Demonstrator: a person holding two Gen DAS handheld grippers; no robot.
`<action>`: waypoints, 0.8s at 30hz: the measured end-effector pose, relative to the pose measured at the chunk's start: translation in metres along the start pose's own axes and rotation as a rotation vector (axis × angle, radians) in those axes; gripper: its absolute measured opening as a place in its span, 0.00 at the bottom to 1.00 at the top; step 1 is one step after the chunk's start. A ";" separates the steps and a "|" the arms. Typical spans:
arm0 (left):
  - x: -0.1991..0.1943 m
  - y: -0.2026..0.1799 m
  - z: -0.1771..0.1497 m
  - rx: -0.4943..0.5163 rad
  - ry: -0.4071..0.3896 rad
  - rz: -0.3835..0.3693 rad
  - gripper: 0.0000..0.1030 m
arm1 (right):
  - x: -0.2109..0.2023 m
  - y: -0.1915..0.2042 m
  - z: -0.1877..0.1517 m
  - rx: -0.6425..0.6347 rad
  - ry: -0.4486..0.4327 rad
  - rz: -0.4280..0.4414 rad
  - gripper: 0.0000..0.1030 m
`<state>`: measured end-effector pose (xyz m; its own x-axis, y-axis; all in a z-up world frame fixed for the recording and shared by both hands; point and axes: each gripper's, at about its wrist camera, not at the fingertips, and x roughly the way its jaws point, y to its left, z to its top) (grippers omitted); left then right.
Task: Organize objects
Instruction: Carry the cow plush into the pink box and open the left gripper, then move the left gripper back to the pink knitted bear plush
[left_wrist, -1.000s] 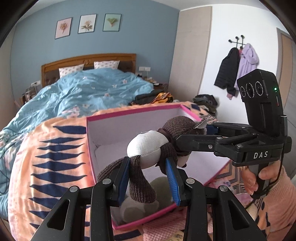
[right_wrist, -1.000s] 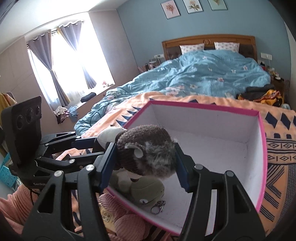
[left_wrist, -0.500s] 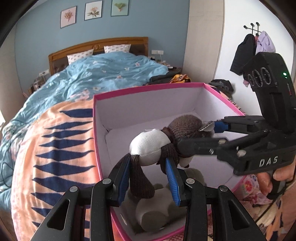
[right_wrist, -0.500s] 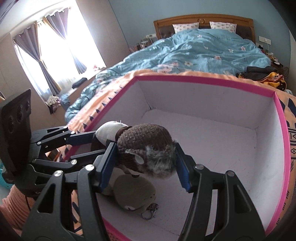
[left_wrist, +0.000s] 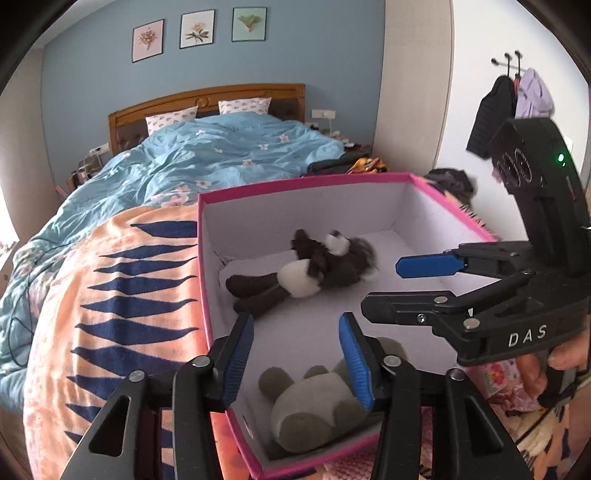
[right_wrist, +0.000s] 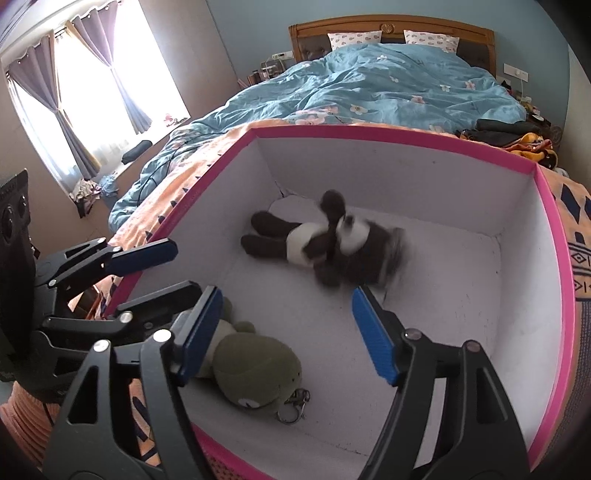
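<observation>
A brown and white plush animal (left_wrist: 314, 264) (right_wrist: 325, 240) lies loose and motion-blurred on the white floor of the pink-rimmed box (left_wrist: 295, 181) (right_wrist: 406, 134). My left gripper (left_wrist: 297, 356) hovers over the box's near corner, its jaws opening with nothing between them. My right gripper (right_wrist: 286, 330) hangs above the box floor, its jaws also opening and empty; in the left wrist view it (left_wrist: 417, 280) reaches in from the right. A green plush with a key ring (right_wrist: 255, 373) (left_wrist: 317, 402) lies in the near corner beneath both grippers.
The box rests on an orange blanket with navy triangles (left_wrist: 122, 295) at the foot of a bed with a blue duvet (right_wrist: 369, 85). Dark clothes (right_wrist: 509, 134) lie beyond the box. A window with curtains (right_wrist: 74, 92) is at the left.
Both grippers held the brown and white plush over the box; their jaws have spread and the plush has dropped onto the box floor. The view has tipped further down into the box.
</observation>
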<state>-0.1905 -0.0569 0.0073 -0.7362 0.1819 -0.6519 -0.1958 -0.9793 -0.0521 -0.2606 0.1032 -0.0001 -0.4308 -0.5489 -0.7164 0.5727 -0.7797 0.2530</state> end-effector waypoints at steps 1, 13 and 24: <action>-0.004 -0.001 -0.001 -0.001 -0.014 -0.006 0.58 | -0.003 0.000 -0.002 0.000 -0.011 0.008 0.72; -0.051 -0.018 -0.015 0.002 -0.134 -0.091 0.84 | -0.066 0.010 -0.020 -0.009 -0.156 0.084 0.72; -0.078 -0.037 -0.041 0.024 -0.197 -0.090 1.00 | -0.118 0.017 -0.079 -0.005 -0.233 0.125 0.74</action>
<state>-0.0992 -0.0387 0.0293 -0.8269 0.2843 -0.4852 -0.2799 -0.9564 -0.0835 -0.1445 0.1785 0.0372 -0.5050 -0.6961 -0.5103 0.6351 -0.7001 0.3264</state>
